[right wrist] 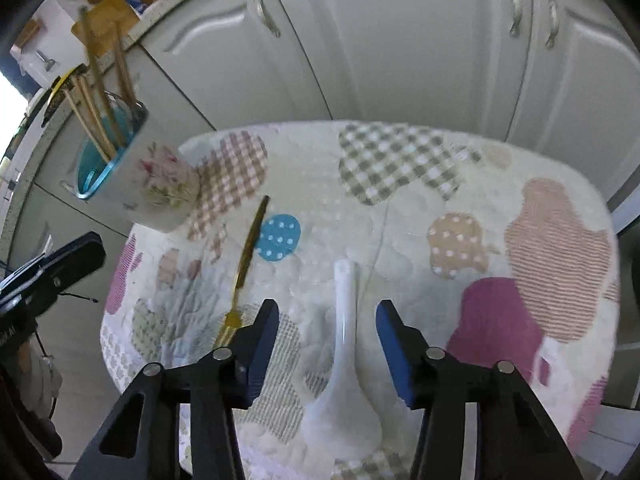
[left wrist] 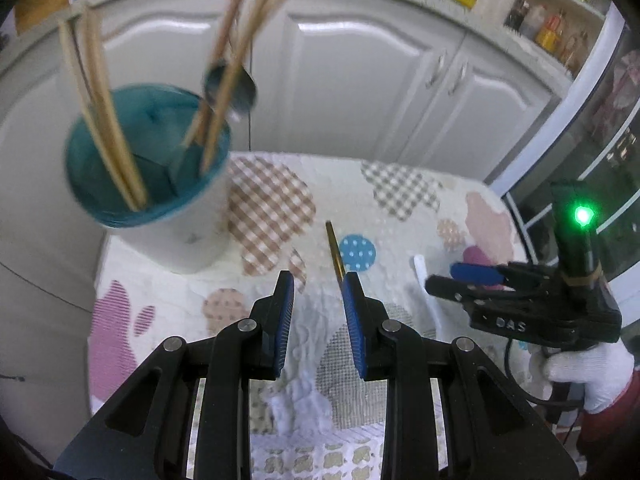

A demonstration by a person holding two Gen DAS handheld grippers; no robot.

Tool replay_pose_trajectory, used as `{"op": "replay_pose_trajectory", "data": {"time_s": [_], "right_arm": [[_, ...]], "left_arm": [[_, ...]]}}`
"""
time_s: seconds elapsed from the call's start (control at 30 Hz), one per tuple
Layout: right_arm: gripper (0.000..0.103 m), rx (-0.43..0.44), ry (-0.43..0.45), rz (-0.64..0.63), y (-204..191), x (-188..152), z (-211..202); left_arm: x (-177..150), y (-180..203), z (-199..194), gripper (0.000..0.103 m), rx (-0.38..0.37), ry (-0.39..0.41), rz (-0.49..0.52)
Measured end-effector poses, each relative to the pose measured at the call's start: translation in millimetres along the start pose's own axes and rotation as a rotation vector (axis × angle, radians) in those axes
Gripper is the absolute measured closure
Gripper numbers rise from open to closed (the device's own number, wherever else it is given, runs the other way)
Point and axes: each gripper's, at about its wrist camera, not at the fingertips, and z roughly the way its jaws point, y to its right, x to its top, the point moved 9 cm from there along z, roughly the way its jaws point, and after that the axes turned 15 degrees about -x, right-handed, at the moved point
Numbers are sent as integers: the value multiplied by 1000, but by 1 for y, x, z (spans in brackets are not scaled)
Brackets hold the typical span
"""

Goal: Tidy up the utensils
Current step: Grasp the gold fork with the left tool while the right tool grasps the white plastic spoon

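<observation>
A white cup with a teal inside stands at the table's far left and holds several wooden chopsticks and a dark spoon; it also shows in the right wrist view. A gold fork lies on the patchwork cloth, its handle toward the cup; its handle shows in the left wrist view. A white spoon lies between the open jaws of my right gripper. My left gripper is open and empty above the cloth, beside the fork handle.
The small round table carries a patchwork cloth. White cabinet doors stand close behind it. A counter with bottles is at the far right. The right gripper and gloved hand show in the left wrist view.
</observation>
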Motion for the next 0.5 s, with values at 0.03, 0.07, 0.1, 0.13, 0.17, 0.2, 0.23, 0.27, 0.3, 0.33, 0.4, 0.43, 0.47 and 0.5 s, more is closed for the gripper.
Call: {"op": "replay_pose_trajectory", "data": {"time_s": [0.03,0.07,0.1,0.13,0.17,0.2,0.23,0.27,0.3,0.33,0.4,0.43,0.47,0.5], "right_arm": [[60,-4,-7,-2,-1,2,6],[65,-7,-14,-6,-1,5,14],[67,-12,-25,-10,-1,6,23],[72,-15,-35,-11,0,6,29],[76,-14,-47,-12,0,5,35],[79,-12,-24,-14,0,8,35],[86,-14,-18,-25,2,9,34],[90,-18,-23,-34,4,9,35],[90,-17,-22,-38,7,9,34],[90,-10,-25,-42,11,7,32],[90,-2,-37,-39,21,3,31],[90,0,-39,-35,25,1,30],[90,5,-42,-28,28,-1,29],[90,13,-46,-19,32,-3,28]], "left_arm": [[0,0,8,79,-3,-13,-4],[0,-1,15,79,-5,-24,-9],[0,-2,22,79,-7,-37,-14],[0,-2,28,79,-9,-47,-16],[0,-3,34,79,-9,-56,-17],[1,-4,42,79,-6,-67,-18],[2,-4,49,79,-6,-76,-20],[3,-5,58,79,-4,-88,-23],[4,-7,66,79,-3,-97,-26],[5,-7,73,79,-1,-103,-27],[10,-8,88,79,9,-107,-26],[12,-8,94,79,15,-110,-26],[13,-9,101,79,20,-115,-25],[16,-10,108,79,32,-124,-21]]}}
